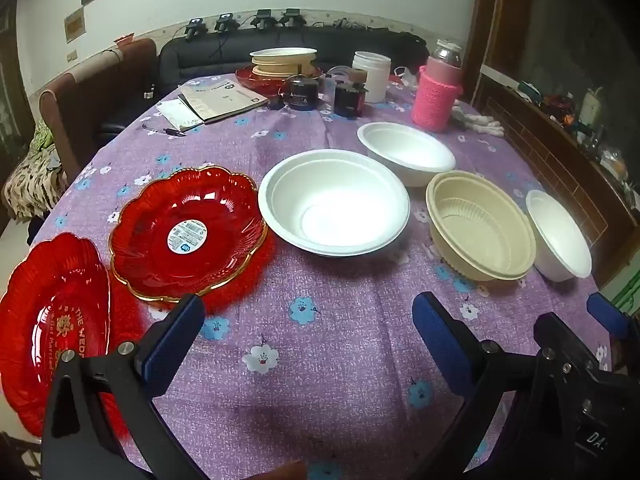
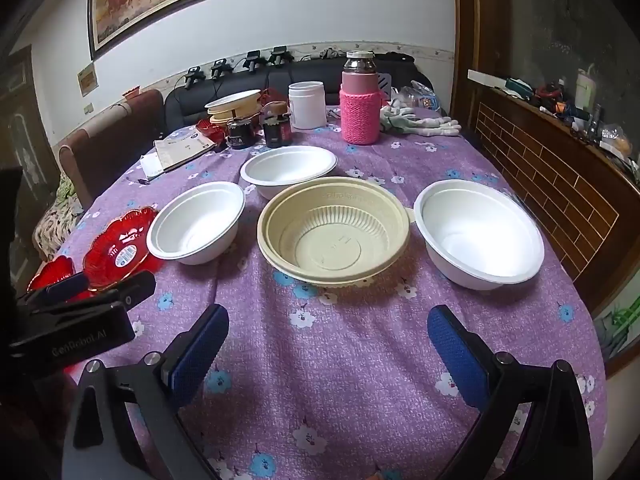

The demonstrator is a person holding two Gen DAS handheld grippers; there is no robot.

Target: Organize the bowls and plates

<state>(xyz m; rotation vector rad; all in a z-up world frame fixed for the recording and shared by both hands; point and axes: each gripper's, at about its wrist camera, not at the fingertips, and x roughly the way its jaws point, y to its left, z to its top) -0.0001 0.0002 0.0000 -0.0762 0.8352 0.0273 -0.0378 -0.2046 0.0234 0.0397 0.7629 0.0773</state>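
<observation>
Purple floral cloth (image 2: pixel 340 352) covered the table, where a beige bowl (image 2: pixel 334 230) sat upright, mouth up, between white bowls left (image 2: pixel 196 222), right (image 2: pixel 478 232) and behind (image 2: pixel 290 166), none touching. Two red plates (image 1: pixel 188 232) (image 1: pixel 52 320) lay flat at the near left; jars (image 2: pixel 278 128) and a pink-sleeved bottle (image 2: pixel 359 104) crowded the far end. Both the left gripper (image 1: pixel 308 336) and right gripper (image 2: pixel 328 344) hung above bare cloth, jaws wide apart and empty.

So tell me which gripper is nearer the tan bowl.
Right. The right gripper sits straight in front of the tan bowl; the left gripper is further off, by the red plates.
</observation>
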